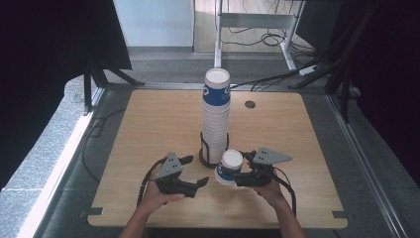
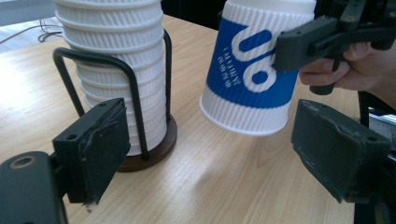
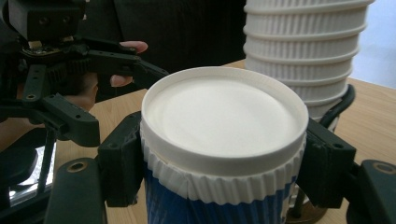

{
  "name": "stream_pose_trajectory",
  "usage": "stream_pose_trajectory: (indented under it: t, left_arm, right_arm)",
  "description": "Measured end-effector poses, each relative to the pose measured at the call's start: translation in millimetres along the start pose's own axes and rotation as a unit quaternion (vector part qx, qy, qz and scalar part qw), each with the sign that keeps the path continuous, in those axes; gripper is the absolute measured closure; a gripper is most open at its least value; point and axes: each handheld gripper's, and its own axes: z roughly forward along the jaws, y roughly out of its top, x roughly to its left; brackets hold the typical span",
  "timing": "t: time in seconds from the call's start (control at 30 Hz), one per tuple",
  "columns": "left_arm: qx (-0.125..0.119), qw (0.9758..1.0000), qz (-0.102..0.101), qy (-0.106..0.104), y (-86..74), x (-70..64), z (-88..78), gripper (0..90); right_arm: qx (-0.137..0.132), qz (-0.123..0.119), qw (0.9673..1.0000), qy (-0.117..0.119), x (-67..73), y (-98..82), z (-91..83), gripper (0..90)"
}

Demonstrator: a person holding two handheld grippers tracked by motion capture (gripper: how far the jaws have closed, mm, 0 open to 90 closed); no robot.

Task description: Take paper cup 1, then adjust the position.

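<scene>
We are holding a blue-and-white paper cup in the right hand-held gripper, its jaws clamped on the ribbed wall just below the rim, as the right gripper view shows. The cup is hanging tilted just above the table, near the front edge and immediately right of the wire cup holder that is carrying the tall stack of cups. The left hand-held gripper is waiting to the left of the cup with its jaws standing apart and nothing between them; in its own view the cup's base is floating clear of the wood.

We are judging the cup to be light and thin-walled, so it is likely crushing easily under a hard squeeze. The corrugated sleeve is giving good friction, and the stiff rolled rim is the safest place to grip. Whether the white top is a fitted lid or the cup's upturned bottom we cannot quite tell.
</scene>
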Motion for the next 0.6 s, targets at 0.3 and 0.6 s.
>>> stream_pose_trajectory:
  t: [0.3, 0.6]
  left_arm:
    - [0.006, 1.0000, -0.006, 0.004, -7.3, -2.0, -2.8, 10.1]
    - [0.020, 0.9998, -0.005, 0.003, -10.2, -8.6, 7.7, 6.8]
  right_arm:
    - [0.004, -0.006, 0.9999, 0.015, 9.7, -1.6, 17.6, 27.3]
    - [0.006, -0.008, 0.9998, 0.019, 14.8, -2.7, 22.0, 27.3]
